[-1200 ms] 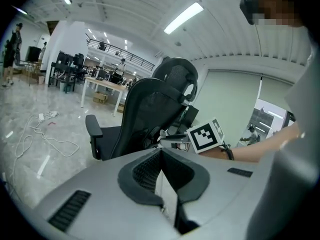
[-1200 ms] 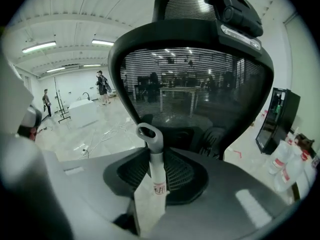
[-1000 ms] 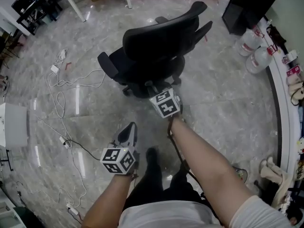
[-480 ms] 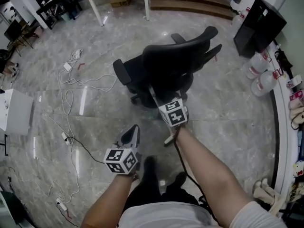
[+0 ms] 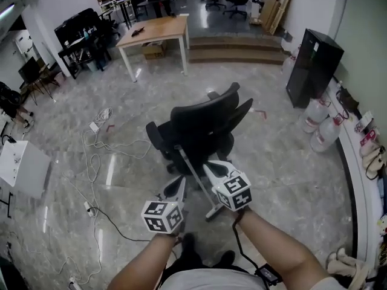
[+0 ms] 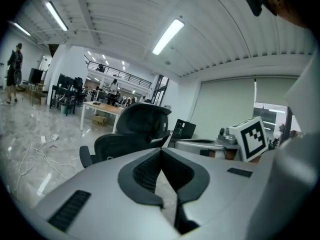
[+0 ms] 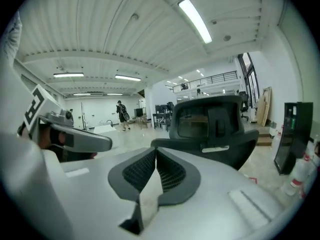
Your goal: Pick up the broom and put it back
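The right gripper (image 7: 152, 156) has just been closing and now pinches the thin pale-grey broom handle (image 7: 145, 201). The left gripper (image 6: 161, 156) is pressed together, empty.

left claw (image 5: 179, 185) up | right claw (image 5: 210, 168) up, jaws just closed on broom (image 5: 191, 168)

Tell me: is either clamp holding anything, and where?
Apparently the right gripper, its jaws just closed, pinches the thin grey broom handle partway along. The left gripper, jaws together, holds nothing.
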Demonstrator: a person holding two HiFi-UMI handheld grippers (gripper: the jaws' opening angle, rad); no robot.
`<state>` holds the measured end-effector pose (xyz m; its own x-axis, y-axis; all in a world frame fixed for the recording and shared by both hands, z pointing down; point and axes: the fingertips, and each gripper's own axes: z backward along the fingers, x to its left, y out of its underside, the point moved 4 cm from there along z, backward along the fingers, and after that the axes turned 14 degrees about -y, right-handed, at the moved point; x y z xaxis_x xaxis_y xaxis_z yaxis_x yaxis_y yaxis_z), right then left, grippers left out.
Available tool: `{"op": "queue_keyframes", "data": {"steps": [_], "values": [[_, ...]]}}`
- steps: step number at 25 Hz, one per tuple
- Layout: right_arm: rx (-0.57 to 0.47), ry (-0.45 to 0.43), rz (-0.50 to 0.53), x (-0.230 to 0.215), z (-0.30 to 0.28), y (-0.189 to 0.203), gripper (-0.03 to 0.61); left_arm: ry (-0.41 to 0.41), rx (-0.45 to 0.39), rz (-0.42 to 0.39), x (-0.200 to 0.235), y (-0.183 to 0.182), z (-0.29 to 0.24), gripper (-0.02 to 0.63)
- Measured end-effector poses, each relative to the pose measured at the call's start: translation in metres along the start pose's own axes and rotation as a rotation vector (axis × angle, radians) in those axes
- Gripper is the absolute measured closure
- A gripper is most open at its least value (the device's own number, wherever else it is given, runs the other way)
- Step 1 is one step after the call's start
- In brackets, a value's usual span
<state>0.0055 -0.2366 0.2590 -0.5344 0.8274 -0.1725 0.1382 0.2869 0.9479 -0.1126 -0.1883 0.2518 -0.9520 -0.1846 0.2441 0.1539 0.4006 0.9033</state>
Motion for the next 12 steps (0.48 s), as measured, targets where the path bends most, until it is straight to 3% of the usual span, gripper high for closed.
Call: {"op": "queue_keyframes", "data": {"steps": [7, 12], "values": [[-0.071, -0.100, 0.031, 0.076, 0.093, -0.050, 0.575, 0.045, -0.073, -0.106, -0.081, -0.047, 0.057, 0.609], [-0.096, -0.080, 0.085, 0.100, 0.127, -0.077, 0.575, 0.029, -0.123, -0.084, -0.111, -0.070, 0.081, 0.609]]}}
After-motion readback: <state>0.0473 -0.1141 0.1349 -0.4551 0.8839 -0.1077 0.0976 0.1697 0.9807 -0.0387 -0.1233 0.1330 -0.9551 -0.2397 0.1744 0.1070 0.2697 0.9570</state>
